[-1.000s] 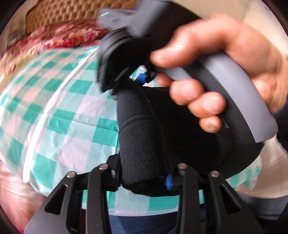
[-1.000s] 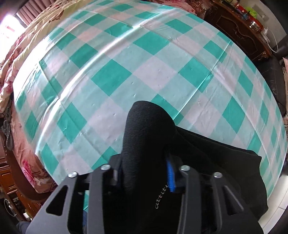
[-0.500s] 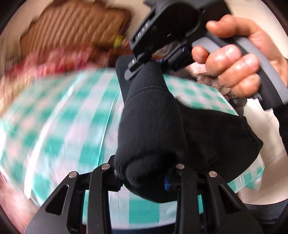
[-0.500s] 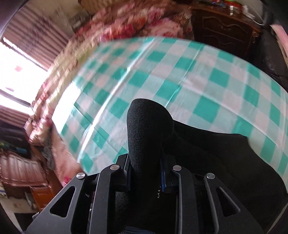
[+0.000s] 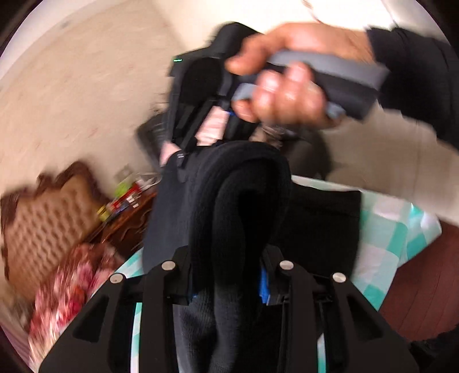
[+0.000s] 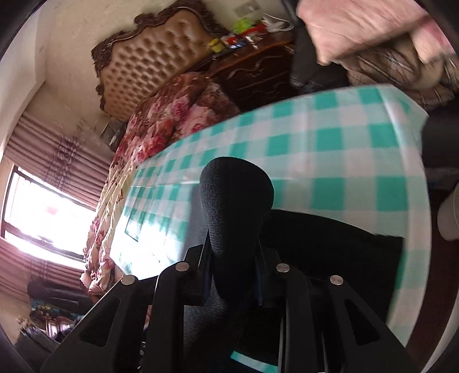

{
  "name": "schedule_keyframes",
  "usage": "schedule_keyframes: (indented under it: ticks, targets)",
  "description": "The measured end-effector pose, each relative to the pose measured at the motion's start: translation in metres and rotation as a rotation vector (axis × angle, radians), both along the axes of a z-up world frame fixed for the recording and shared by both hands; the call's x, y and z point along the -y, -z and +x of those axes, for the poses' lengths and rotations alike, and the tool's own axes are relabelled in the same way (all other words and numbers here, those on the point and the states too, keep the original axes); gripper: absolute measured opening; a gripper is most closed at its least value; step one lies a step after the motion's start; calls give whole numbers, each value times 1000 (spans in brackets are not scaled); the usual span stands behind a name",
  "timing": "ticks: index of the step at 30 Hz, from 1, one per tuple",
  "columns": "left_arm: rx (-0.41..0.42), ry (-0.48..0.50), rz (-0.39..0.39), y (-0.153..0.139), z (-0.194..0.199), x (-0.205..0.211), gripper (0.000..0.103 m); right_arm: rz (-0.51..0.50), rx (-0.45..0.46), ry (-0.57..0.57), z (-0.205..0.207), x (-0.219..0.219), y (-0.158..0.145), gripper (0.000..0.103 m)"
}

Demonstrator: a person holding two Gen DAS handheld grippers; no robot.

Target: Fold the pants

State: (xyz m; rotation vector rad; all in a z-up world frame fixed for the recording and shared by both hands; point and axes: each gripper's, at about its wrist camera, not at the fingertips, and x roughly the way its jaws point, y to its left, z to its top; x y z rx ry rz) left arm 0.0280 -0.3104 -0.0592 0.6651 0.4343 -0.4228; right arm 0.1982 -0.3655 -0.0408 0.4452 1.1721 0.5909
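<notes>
The black pants bulge up in a thick fold between the fingers of my left gripper, which is shut on them; the rest hangs down to the green-and-white checked tablecloth. Above and beyond, a hand holds the right gripper, blurred by motion. In the right wrist view, another fold of the pants stands between the fingers of my right gripper. Its jaws are opening slightly, but the pads still press the cloth. More black fabric spreads over the tablecloth at the lower right.
A tufted headboard and a floral blanket lie beyond the table's far edge. A dark wooden cabinet with small items stands behind. A bright window is at left. A pink, blurred cloth fills the upper right corner.
Both grippers have risen and swung sideways with the pants still clamped, rolling as they went. The views now take in the walls and headboard instead of mostly tablecloth.
</notes>
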Motion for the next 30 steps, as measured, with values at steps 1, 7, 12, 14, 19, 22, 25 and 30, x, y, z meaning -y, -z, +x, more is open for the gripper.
schedule_keyframes:
  ticks: [1, 7, 12, 14, 19, 22, 25, 30]
  targets:
    - [-1, 13, 32, 17, 1, 17, 32, 0, -20, 5, 1, 12, 15, 33]
    - [-28, 52, 229, 99, 2, 66, 57, -13, -126, 38, -2, 50, 97, 44]
    - [57, 54, 284, 110, -1, 64, 62, 0, -52, 34, -6, 46, 92, 63]
    - [67, 67, 297, 113, -2, 64, 42, -94, -38, 24, -5, 37, 91, 38]
    - [68, 62, 278, 100, -5, 60, 33, -212, 31, 0, -12, 35, 71, 25]
    - [94, 53, 247, 75, -9, 58, 33, -236, 88, -4, -14, 35, 46, 24]
    - [91, 56, 223, 59, -6, 65, 33, -258, 112, 8, -14, 43, 33, 24]
    - [85, 64, 235, 63, -1, 85, 33, -308, 121, 17, -13, 57, 36, 24]
